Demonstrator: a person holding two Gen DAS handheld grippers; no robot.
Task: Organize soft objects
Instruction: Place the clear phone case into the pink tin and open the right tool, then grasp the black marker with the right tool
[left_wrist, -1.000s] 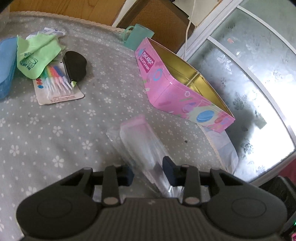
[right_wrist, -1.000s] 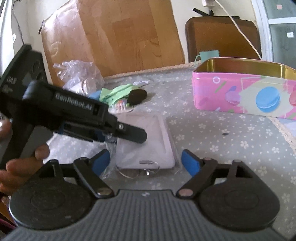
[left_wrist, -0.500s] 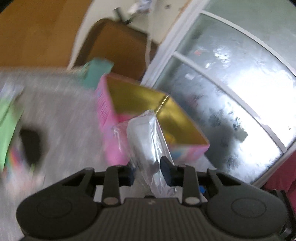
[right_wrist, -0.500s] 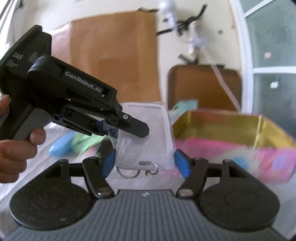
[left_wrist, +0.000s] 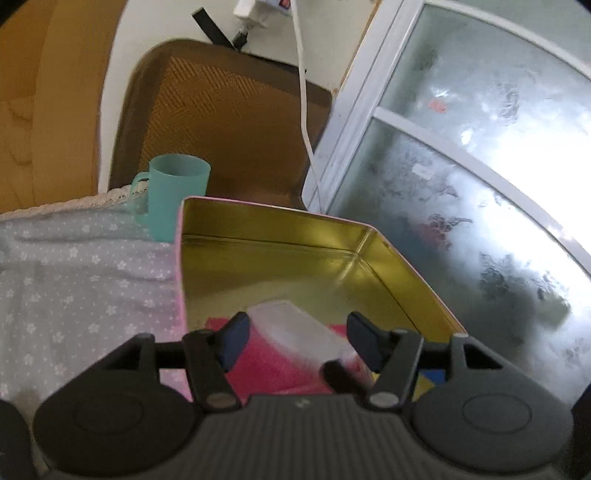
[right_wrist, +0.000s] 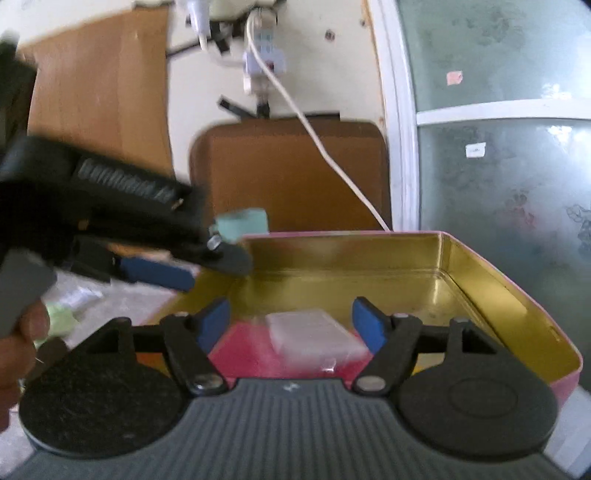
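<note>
The pale, clear-bagged soft case (right_wrist: 310, 332) lies inside the pink gold-lined tin (right_wrist: 480, 295) on a red item, its long axis running away between the wide-spread right tongs (right_wrist: 291, 321), while the left tongs (left_wrist: 297, 339) gape wide just above it.

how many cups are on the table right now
1: a teal cup at the table's far edge, just behind the pink tin's back corner. The left claw blocks part of the table, so others may be hidden.
</note>
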